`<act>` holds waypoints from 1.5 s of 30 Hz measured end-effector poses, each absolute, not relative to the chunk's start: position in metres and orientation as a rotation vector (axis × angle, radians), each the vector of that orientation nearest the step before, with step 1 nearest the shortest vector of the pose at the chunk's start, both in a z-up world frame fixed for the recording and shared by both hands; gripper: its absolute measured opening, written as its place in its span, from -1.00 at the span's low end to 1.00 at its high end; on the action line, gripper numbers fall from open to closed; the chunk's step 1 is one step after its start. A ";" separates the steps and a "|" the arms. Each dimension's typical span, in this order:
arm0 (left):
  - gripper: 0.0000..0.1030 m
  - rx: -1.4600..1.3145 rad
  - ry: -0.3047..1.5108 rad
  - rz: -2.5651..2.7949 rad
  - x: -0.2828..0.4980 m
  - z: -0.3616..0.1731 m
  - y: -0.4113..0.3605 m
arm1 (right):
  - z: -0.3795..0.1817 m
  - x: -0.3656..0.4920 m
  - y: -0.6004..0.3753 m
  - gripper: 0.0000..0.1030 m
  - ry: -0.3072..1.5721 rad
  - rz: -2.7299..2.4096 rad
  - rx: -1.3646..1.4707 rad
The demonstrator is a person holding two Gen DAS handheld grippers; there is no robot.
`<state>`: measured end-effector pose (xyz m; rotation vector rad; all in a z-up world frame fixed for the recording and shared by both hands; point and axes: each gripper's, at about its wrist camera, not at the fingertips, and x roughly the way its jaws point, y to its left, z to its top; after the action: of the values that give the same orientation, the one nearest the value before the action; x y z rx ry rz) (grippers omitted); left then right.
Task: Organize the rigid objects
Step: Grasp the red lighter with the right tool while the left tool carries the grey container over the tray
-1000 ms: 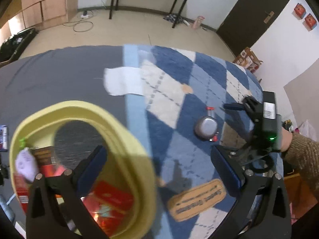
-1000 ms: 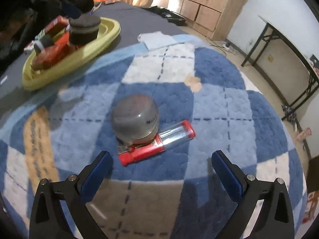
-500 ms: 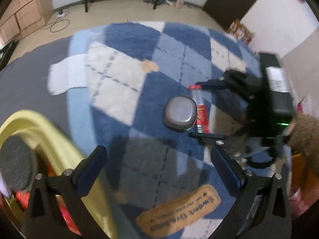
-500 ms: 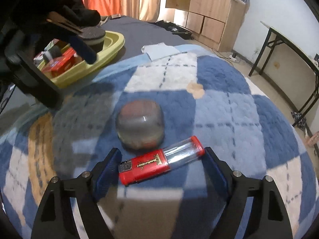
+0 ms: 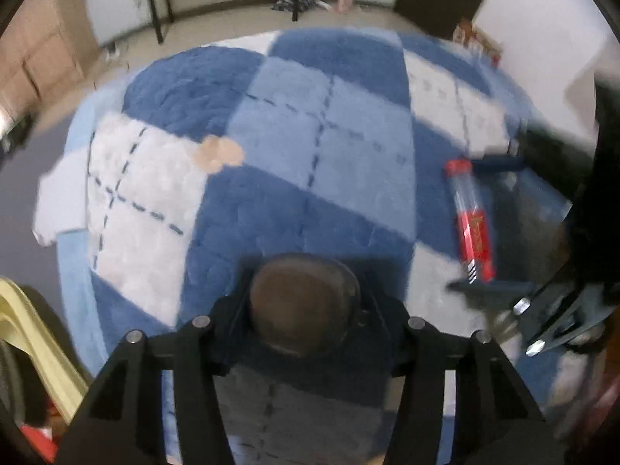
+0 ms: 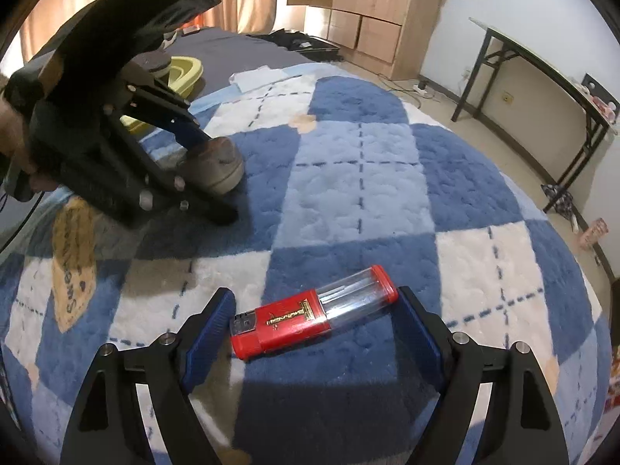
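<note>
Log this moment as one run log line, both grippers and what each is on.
left gripper: closing around grey round case | right gripper: clamped on red lighter endwise | surface: blue checked rug

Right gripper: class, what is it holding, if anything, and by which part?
The right gripper has the red lighter lying on the rug between its pads, which sit at its two ends; lifted or not cannot be told.

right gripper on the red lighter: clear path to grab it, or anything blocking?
Probably yes. The red lighter lies flat on the rug between the right gripper jaws, nothing over it. The left gripper, jaws closing around the round tin, is well off to one side.
</note>
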<state>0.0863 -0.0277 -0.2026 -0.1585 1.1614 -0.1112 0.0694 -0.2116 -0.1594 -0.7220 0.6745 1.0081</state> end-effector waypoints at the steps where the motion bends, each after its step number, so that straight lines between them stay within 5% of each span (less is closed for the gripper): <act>1: 0.07 -0.217 1.155 -0.120 0.085 -0.200 -0.019 | -0.157 0.068 -0.214 0.61 0.676 1.007 -0.709; 13: 0.08 -0.210 1.003 0.146 -0.032 -0.068 0.144 | -0.100 -0.018 -0.104 0.61 0.655 1.260 -0.662; 22: 0.08 -0.376 1.186 0.326 -0.058 -0.119 0.258 | -0.104 -0.117 0.028 0.61 0.673 1.402 -0.670; 39: 0.09 -0.454 1.237 0.283 -0.036 -0.177 0.263 | -0.151 -0.113 0.075 0.62 0.718 1.216 -0.715; 45: 0.54 -0.459 1.109 0.275 -0.046 -0.150 0.259 | -0.157 -0.115 0.076 0.95 0.709 1.253 -0.640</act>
<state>-0.0458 0.2590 -0.1505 -0.4594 1.1092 0.2746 -0.1146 0.0761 -0.1573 -0.6401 0.7089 1.2527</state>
